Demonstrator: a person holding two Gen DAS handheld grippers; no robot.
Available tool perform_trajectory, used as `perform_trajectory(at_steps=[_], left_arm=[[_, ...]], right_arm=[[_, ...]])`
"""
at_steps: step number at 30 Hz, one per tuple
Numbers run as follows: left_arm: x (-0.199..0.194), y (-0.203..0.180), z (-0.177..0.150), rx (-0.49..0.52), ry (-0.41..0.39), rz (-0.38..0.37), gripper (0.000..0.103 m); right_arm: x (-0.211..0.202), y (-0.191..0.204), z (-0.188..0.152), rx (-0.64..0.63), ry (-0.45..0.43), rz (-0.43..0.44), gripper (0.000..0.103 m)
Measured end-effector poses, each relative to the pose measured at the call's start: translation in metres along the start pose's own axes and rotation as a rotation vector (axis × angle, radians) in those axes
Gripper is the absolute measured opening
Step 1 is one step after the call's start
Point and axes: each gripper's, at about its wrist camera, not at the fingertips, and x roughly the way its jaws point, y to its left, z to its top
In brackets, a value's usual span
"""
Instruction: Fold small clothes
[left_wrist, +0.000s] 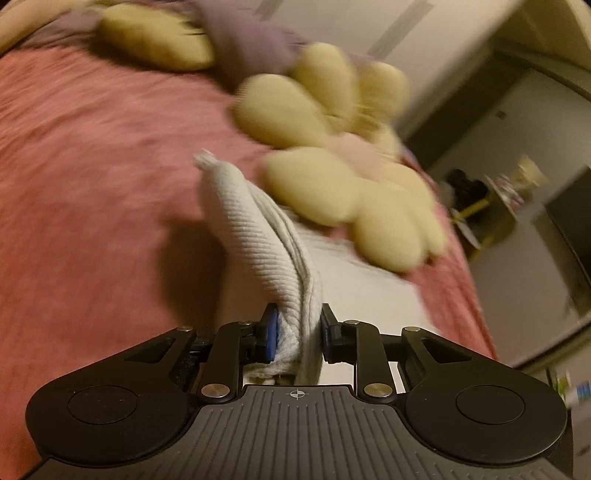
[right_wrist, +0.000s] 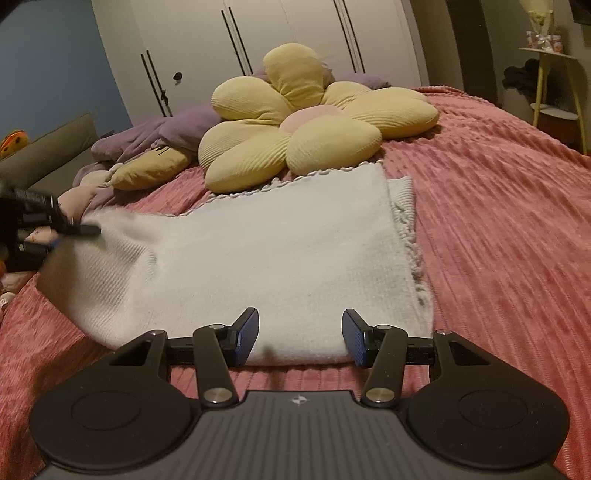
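Observation:
A white ribbed knit garment (right_wrist: 280, 251) lies partly folded on the pink bedspread (right_wrist: 517, 240). My left gripper (left_wrist: 298, 334) is shut on a bunched edge of the garment (left_wrist: 258, 236) and lifts it off the bed; it shows blurred at the left of the right wrist view (right_wrist: 79, 229), pulling that corner up. My right gripper (right_wrist: 300, 334) is open and empty, its blue pads either side of the garment's near folded edge, just above it.
A yellow flower-shaped cushion (right_wrist: 306, 118) lies just behind the garment, with purple pillows (right_wrist: 159, 133) further left. White wardrobe doors (right_wrist: 258, 44) stand behind the bed. A small yellow side table (right_wrist: 550, 88) stands at the right.

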Motion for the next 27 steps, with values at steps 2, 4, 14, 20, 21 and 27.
perform_trajectory(at_steps=[2,4,14,20,21,27], left_arm=[[0.016,-0.027,-0.013,0.054,0.017,-0.006,0.025],[0.042,-0.044,-0.032,0.089,0.048,0.014,0.026],[0.037,-0.045,-0.081,0.094,-0.012,-0.038,0.069],[-0.012,-0.012,-0.095,0.096,-0.086,0.075,0.077],[-0.014,-0.005,-0.096,0.083,-0.084,0.099,0.077],[-0.005,0.02,-0.106,0.089,-0.011,0.15,0.077]], right_arm=[[0.0,-0.003,0.001,0.01,-0.002,-0.005,0.05],[0.0,-0.006,0.002,0.017,-0.001,-0.005,0.05],[-0.003,-0.008,0.006,-0.012,0.019,0.014,0.05],[0.012,-0.002,0.027,0.093,0.034,0.129,0.051],[0.018,0.001,0.032,0.118,0.048,0.172,0.052],[0.069,0.01,0.049,0.253,0.171,0.278,0.064]])
